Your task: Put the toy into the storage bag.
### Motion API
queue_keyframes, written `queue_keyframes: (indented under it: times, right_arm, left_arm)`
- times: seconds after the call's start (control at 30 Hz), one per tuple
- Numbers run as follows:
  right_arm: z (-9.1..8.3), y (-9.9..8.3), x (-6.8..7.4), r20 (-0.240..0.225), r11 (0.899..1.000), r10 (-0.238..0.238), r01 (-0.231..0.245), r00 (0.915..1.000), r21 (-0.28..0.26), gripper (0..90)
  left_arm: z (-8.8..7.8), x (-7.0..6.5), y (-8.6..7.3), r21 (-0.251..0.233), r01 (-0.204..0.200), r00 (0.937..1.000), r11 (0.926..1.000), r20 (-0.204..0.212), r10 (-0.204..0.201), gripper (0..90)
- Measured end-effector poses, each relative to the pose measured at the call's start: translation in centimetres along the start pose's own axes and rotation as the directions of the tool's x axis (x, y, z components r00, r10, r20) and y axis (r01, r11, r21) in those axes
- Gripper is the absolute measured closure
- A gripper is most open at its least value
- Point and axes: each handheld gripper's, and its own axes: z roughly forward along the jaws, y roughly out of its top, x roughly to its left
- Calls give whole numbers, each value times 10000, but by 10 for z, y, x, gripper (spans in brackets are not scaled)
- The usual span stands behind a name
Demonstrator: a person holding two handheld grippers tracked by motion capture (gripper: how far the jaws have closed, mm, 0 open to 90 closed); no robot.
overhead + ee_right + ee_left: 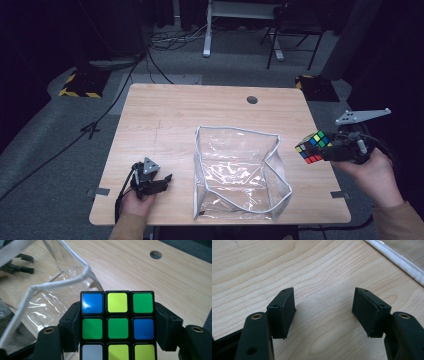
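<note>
Clear plastic bag [235,172] stands open mid-table; my right gripper [327,150] clamps the puzzle cube [313,146] off its right rim. I should bring it squarely over the mouth before releasing. My left gripper [162,181] rests unclenched, empty.

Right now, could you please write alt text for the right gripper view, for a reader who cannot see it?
The right gripper clamps a scrambled puzzle cube between its two black jaws, above a wooden table. To the left, a clear plastic bag with white piping stands open.
</note>
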Motion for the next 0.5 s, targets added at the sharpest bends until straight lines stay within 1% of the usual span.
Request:
queue_keyframes:
  times: [0.03,0.1,0.27,0.37,0.4,0.43,0.47,0.5]
  right_arm:
    - [-1,3,2,-50,9999,-150,150,9999,-12,340]
    - [-3,7,6,-149,9995,-308,307,9994,-33,340]
    - [-5,20,17,-354,9979,-617,610,9975,-226,340]
    - [-6,30,25,-383,9961,-857,847,9956,-255,340]
    - [-6,30,25,-383,9961,-857,847,9956,-255,340]
    - [-5,35,30,-441,9949,-986,976,9942,-245,339]
    - [-4,38,34,-430,9931,-1169,1161,9922,-189,340]
    - [-3,40,37,-410,9922,-1240,1235,9914,-161,340]
  left_arm:
    - [0,0,0,-14,2,10000,10000,-21,-2,353]
    - [0,0,0,-68,1,10000,10000,-64,-1,353]
    - [0,0,0,-64,-2,10000,10000,-36,2,354]
    - [1,-1,0,-68,-10,10000,10000,-39,10,353]
    - [1,-1,0,-68,-10,10000,10000,-39,10,353]
    - [1,-1,0,-77,1,10000,10000,17,-1,353]
    - [2,-1,1,-132,-39,10000,9999,-34,38,353]
    - [3,-1,1,-95,-41,10000,9999,20,41,353]
